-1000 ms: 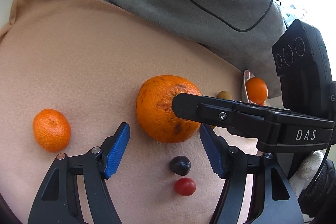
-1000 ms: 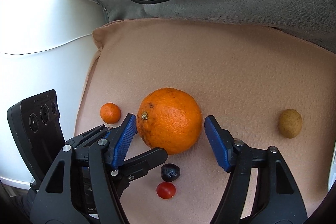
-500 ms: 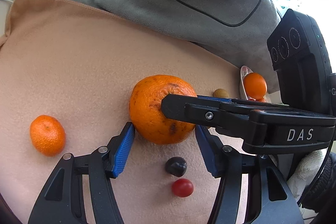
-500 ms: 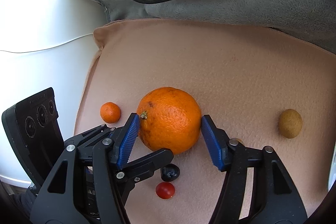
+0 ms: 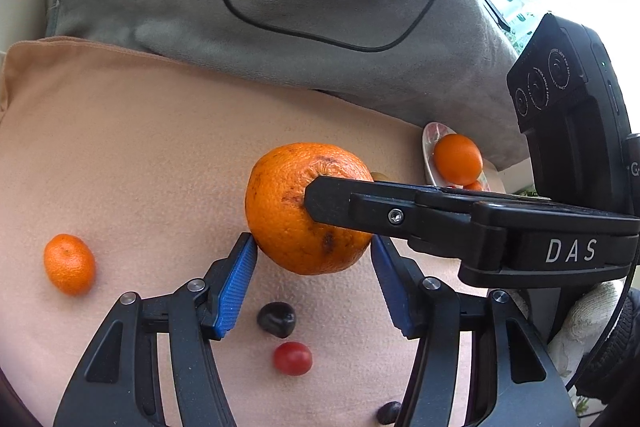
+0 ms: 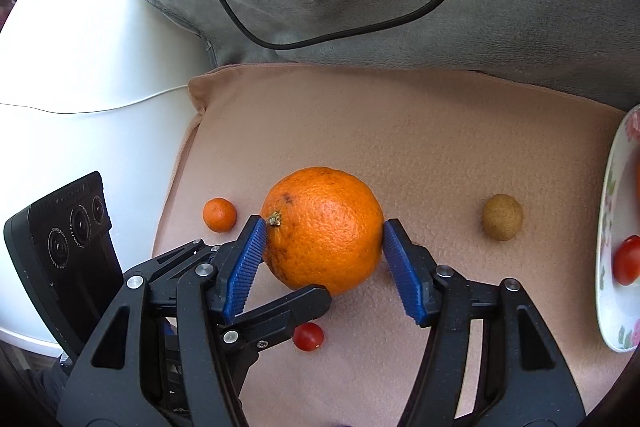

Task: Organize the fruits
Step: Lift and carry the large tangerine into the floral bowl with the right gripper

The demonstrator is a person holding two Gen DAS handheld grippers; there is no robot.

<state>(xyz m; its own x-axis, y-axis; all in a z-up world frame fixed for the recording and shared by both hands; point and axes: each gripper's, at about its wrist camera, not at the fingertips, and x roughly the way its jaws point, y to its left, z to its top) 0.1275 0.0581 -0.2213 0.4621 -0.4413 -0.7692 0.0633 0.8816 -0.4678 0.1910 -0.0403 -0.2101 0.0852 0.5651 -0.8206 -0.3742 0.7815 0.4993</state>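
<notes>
Large orange (image 6: 322,229): set mid-way on the beige cushion (image 6: 440,131), bracketed from two sides. Right gripper (image 6: 322,251) fingers (image 6: 244,267) pressed to its flanks, apparently grasping. Left gripper (image 5: 312,279) fingers (image 5: 234,287) spread at its lower sides, contact uncertain. Judged fairly heavy, firm, dimpled, round and roll-prone; best taken across the widest girth.
</notes>
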